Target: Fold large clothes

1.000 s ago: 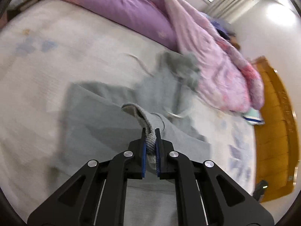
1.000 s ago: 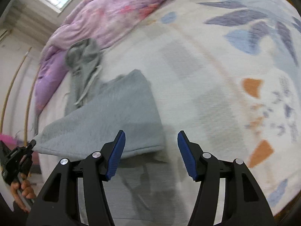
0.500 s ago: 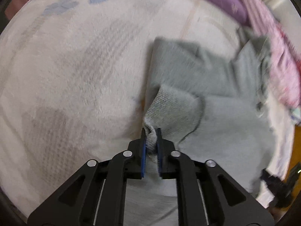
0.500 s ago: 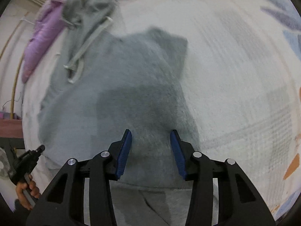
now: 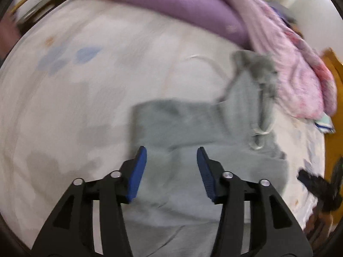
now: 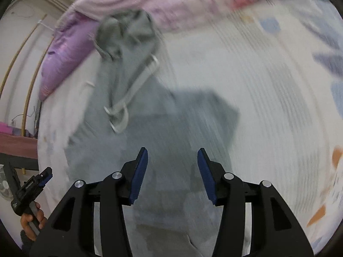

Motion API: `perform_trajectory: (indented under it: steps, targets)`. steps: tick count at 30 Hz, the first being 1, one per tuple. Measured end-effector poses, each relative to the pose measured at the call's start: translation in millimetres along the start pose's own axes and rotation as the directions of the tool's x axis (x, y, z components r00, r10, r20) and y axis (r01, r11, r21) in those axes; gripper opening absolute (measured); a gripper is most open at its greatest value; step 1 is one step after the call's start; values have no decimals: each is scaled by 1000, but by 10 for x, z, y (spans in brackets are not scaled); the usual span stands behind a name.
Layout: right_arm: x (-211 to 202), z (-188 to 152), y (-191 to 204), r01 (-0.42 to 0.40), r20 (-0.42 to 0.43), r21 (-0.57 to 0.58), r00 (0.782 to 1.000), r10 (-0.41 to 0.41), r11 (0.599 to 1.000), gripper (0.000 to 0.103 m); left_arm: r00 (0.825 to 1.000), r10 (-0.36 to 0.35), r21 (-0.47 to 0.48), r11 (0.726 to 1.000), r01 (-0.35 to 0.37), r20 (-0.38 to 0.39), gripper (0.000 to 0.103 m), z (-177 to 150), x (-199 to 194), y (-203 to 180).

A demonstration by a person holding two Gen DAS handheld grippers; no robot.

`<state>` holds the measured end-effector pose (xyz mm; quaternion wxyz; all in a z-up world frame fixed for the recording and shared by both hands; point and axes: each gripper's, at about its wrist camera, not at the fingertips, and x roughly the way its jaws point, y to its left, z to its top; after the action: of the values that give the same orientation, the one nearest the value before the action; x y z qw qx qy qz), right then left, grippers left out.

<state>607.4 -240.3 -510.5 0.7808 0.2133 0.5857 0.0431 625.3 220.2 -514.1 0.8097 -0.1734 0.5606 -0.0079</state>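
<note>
- Your left claw [image 5: 171,171] has just let go: half a second ago its pads pinched the ribbed sleeve cuff, now its jaws have been opening and stand well apart with nothing between them, only cloth lying below.
- The grey hoodie [image 5: 193,128] lies on the bed [image 5: 85,85], its sleeve now dropped across the body, so that sleeve fold looks done.
- The hood [image 5: 255,68] and drawstrings [image 5: 260,132] are bunched toward the pink-purple quilt [image 5: 289,53], still untidy.
- Your right claw [image 6: 172,171] is also about half open and holds nothing; its jaws narrowed a little, then widened again, and it hovers over the hoodie's [image 6: 171,139] body, not gripping it.
- In the right wrist view the folded corner [image 6: 214,107] lies flat on the bed sheet [image 6: 278,107].
- Both views are motion-blurred, so whether the pads brush the cloth can't be told.
- Judgement: the sleeves are in; the hem-to-hood fold remains, and both claws are free for it.
</note>
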Motion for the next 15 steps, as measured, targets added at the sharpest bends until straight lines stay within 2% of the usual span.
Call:
perform_trajectory:
  steps: [2, 5, 9, 15]
  targets:
    - [122, 247, 121, -35, -5, -3, 999, 35, 999, 48, 997, -73, 30, 997, 74, -12, 62, 161, 90, -251]
    - [442, 524, 281, -90, -35, 29, 995, 91, 995, 48, 991, -121, 79, 989, 126, -58, 63, 402, 379, -668]
    - [849, 821, 311, -168, -55, 103, 983, 175, 980, 48, 985, -132, 113, 983, 145, -110, 63, 661, 849, -1056]
    - [1276, 1139, 195, -148, -76, 220, 983, 168, 964, 49, 980, -128, 152, 977, 151, -151, 63, 852, 1309, -1425]
